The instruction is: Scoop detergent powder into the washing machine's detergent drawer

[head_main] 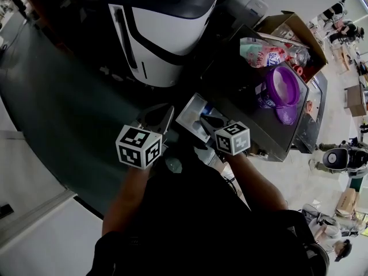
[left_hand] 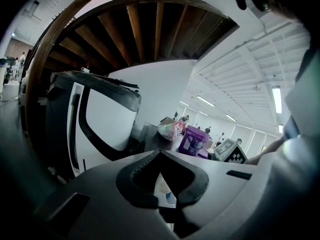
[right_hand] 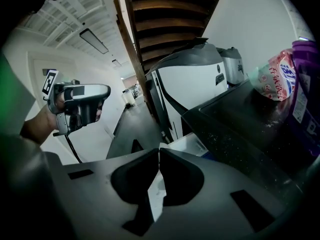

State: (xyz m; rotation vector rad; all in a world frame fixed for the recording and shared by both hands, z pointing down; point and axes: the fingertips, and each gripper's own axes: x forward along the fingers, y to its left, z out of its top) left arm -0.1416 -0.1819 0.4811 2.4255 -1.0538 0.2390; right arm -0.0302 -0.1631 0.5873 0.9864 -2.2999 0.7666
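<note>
Head view: left gripper point(head_main: 161, 115) and right gripper point(head_main: 206, 121) are both low centre, side by side. The drawer point(head_main: 187, 117) is pulled out of the washer point(head_main: 241, 76) and sits between the two sets of tips. Left tips are at its left edge and right tips at its near right corner. I can't tell if either touches it. The purple tub point(head_main: 275, 86) stands open on the washer top, well apart from both grippers. Its lid point(head_main: 286, 115) lies just beside it. A bag point(head_main: 261, 52) and a box point(head_main: 292, 25) sit behind it, and a white unit point(head_main: 172, 36) stands left of the washer.

Left gripper view: the jaws are clenched tip to tip with nothing between them. The left gripper point(left_hand: 160, 152) points over the drawer point(left_hand: 166, 191), which shows white through the gap below the tips. The tub point(left_hand: 194, 140) and bag point(left_hand: 167, 130) are further back on the right. The right gripper point(left_hand: 231, 152) shows its marker cube beside the tub.

Right gripper view: the jaws are pressed together and empty. The drawer point(right_hand: 189, 144) lies just beyond the right gripper point(right_hand: 159, 149), slightly to the right. The left gripper point(right_hand: 80, 104) is well to the left, held in a hand. The tub point(right_hand: 306, 79) and bag point(right_hand: 274, 79) are at the far right on the washer top.
</note>
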